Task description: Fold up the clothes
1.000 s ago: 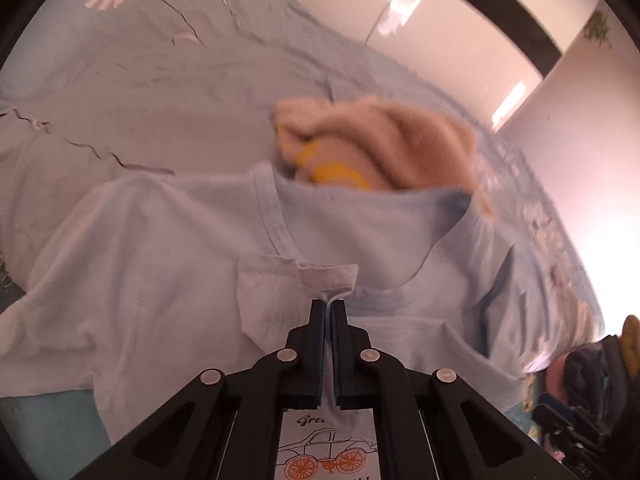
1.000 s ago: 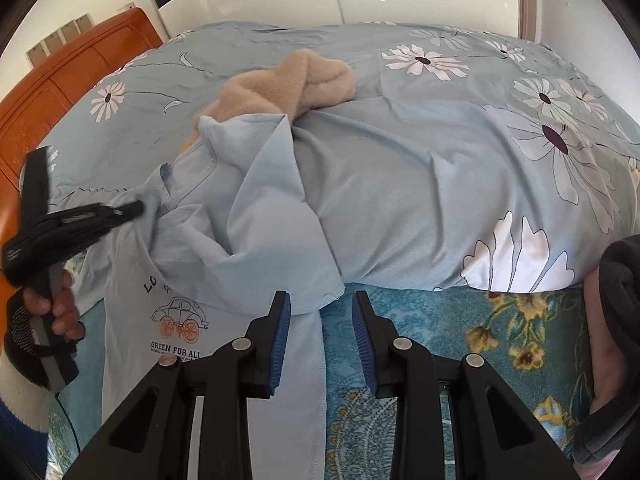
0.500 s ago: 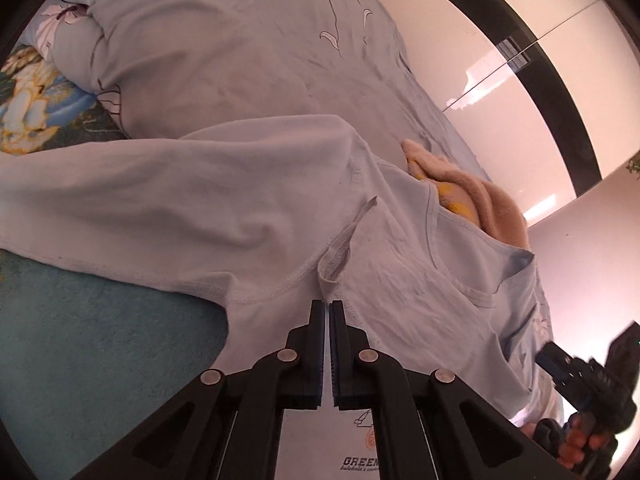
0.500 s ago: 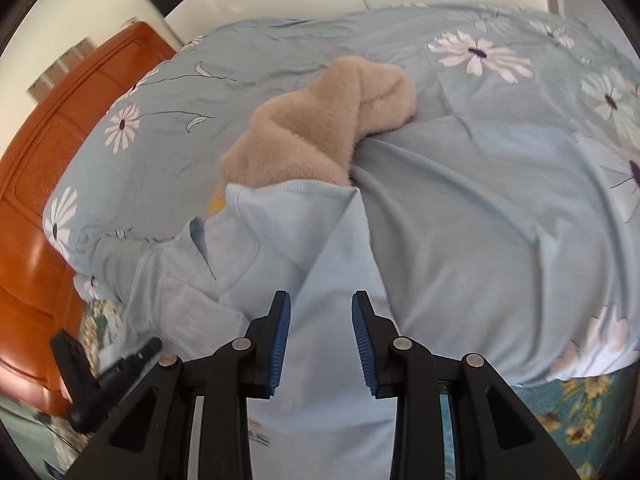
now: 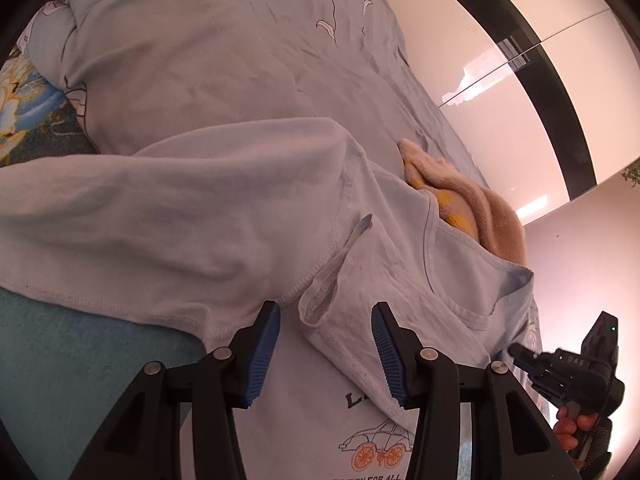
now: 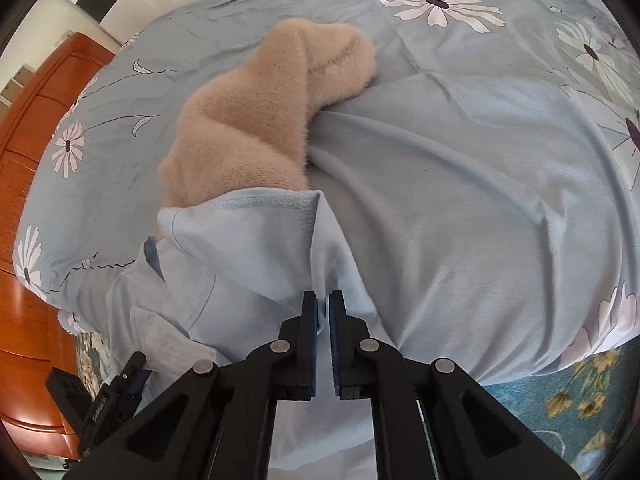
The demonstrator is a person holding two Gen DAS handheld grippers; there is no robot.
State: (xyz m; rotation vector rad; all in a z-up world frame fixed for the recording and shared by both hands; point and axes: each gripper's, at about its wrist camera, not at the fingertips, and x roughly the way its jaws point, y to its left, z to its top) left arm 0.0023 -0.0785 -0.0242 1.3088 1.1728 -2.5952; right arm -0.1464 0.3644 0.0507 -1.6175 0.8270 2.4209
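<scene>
- My left fingers are spread apart over the shirt.
- My right fingers pinch the shirt's fabric.
- Shirt lies on the bed, beside a sweater.

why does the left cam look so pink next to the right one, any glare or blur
Left wrist view: warm pink cast over the light blue shirt, with glare streaks on the glossy wardrobe panels; the frame looks sharp. Right wrist view: neutral daylight, blue duvet true in colour, fuzzy beige sweater sharp. Both bend strongly at the fisheye rim.
</scene>
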